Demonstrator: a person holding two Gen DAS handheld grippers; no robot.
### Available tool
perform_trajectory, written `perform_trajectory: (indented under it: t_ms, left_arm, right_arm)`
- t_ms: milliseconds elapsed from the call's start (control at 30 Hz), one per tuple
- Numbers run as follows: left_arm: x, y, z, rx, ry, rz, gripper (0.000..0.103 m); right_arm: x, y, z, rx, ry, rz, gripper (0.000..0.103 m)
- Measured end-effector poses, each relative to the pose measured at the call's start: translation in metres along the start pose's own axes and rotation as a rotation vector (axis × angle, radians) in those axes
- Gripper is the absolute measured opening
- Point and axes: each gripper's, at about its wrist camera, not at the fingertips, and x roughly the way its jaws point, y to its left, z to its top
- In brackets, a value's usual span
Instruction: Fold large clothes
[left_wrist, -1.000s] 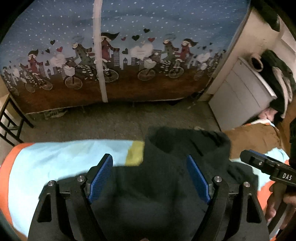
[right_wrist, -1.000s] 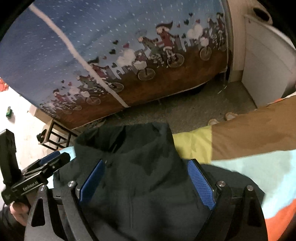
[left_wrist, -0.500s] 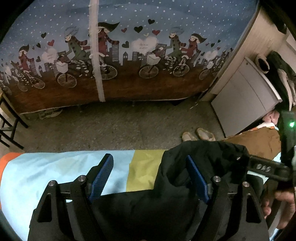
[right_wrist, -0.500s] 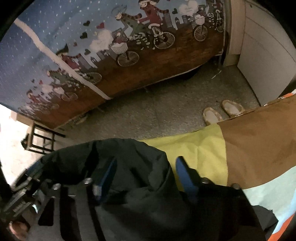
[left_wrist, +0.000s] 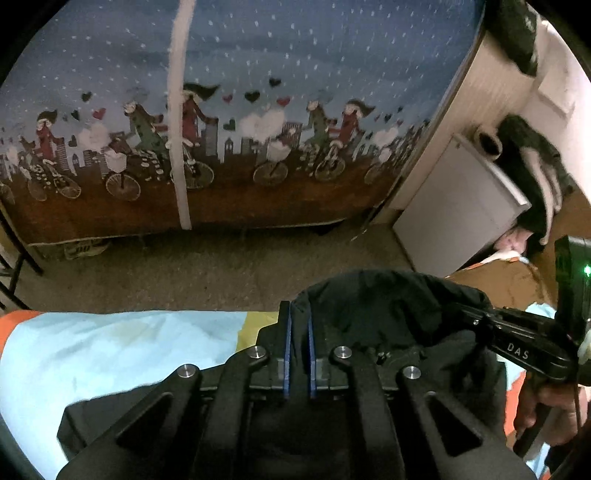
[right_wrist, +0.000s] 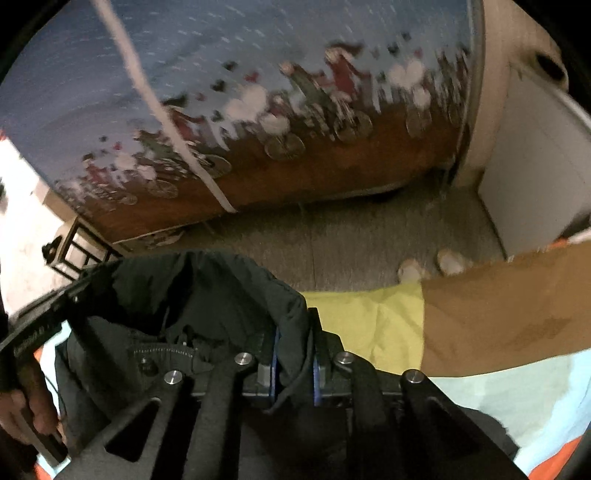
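At the bed's (right_wrist: 480, 395) far edge, both grippers' jaws have just closed, left gripper (left_wrist: 298, 332) and right gripper (right_wrist: 294, 354) each pinching the dark jacket (right_wrist: 221, 295).

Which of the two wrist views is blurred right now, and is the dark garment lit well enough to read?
Left wrist view: sharp, the printed curtain crisp; fisheye bends the edges. Right wrist view: motion-smeared, the curtain figures streaked. Both views: dim warm light, the dark garment nearly black, its folds hard to read; the left gripper and right gripper stand out only by their blue pads.
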Motion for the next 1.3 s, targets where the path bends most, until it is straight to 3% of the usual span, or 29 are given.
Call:
perform_trajectory:
  t_ms: [200, 433, 767, 867, 1000, 1167, 1300]
  left_arm:
    - [-0.049, 0.008, -0.022, 0.012, -0.043, -0.042, 0.004]
    - [-0.084, 0.005, -0.060, 0.020, -0.053, -0.083, 0.004]
    - [-0.059, 0.013, -0.130, 0.046, 0.088, -0.061, 0.004]
    - [-0.044, 0.015, -0.142, 0.067, 0.114, -0.051, 0.004]
    - [-0.042, 0.016, -0.140, 0.056, 0.124, -0.044, 0.004]
    - [-0.053, 0.016, -0.136, 0.094, 0.107, -0.050, 0.004]
    - [-0.055, 0.014, -0.134, 0.099, 0.104, -0.052, 0.004]
  right_arm:
    - [-0.047, 0.022, -0.030, -0.151, -0.103, 0.000, 0.011]
    - [-0.078, 0.043, -0.073, -0.265, -0.141, -0.007, 0.010]
    - [-0.051, 0.028, -0.133, -0.197, -0.032, 0.014, 0.010]
    - [-0.037, 0.034, -0.152, -0.243, -0.010, -0.016, 0.010]
    - [-0.043, 0.027, -0.150, -0.181, -0.030, 0.015, 0.012]
    - [-0.089, 0.024, -0.139, -0.172, -0.111, 0.079, 0.017]
    - [-0.118, 0.028, -0.118, -0.189, -0.185, 0.091, 0.034]
